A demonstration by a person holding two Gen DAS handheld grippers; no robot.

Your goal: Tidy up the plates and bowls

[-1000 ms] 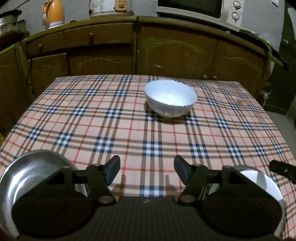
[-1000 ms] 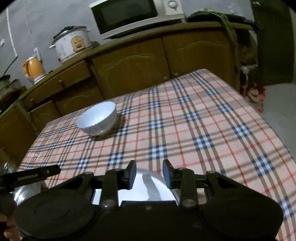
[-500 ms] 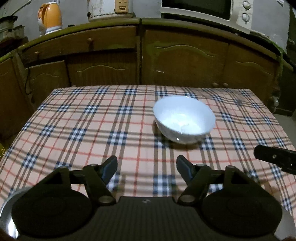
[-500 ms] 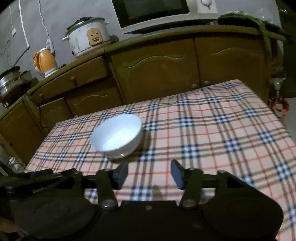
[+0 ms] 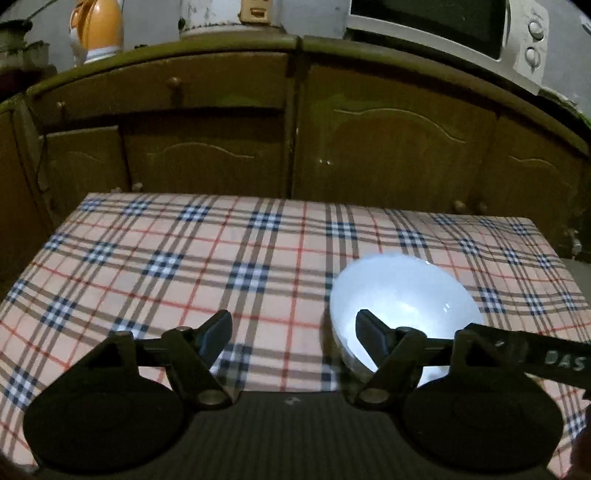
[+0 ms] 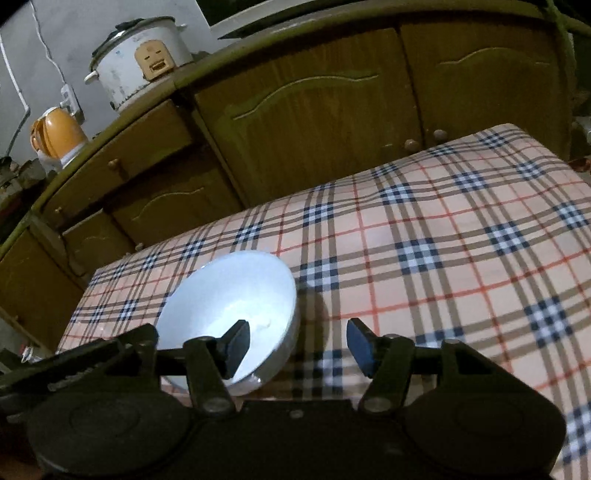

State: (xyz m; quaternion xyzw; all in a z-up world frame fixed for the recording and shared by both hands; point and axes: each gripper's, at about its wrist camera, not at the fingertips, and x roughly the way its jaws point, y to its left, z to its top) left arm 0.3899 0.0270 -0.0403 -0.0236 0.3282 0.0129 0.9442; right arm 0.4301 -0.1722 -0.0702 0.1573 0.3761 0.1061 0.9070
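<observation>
A white bowl point(image 5: 402, 291) stands upright on the plaid tablecloth point(image 5: 184, 266), right of middle. My left gripper point(image 5: 293, 332) hovers just before it, jaws opening; its right finger overlaps the bowl's near left rim, and no pad presses on it. In the right wrist view the same bowl point(image 6: 229, 295) lies at the lower left. My right gripper point(image 6: 299, 343) is also opening, its left finger in front of the bowl and the bowl's right edge in the gap, untouched. Each gripper shows at the edge of the other's view.
Brown wooden cabinets point(image 5: 369, 147) run along the far side of the table. On their counter stand an orange kettle point(image 6: 59, 136), a white rice cooker point(image 6: 144, 62) and a microwave point(image 5: 443, 26). Bare tablecloth point(image 6: 443, 240) stretches to the right of the bowl.
Both grippers have moved forward over the table up to the bowl. The metal dish and white plate at the near edge have dropped out of view. The right jaws have widened from nearly shut.
</observation>
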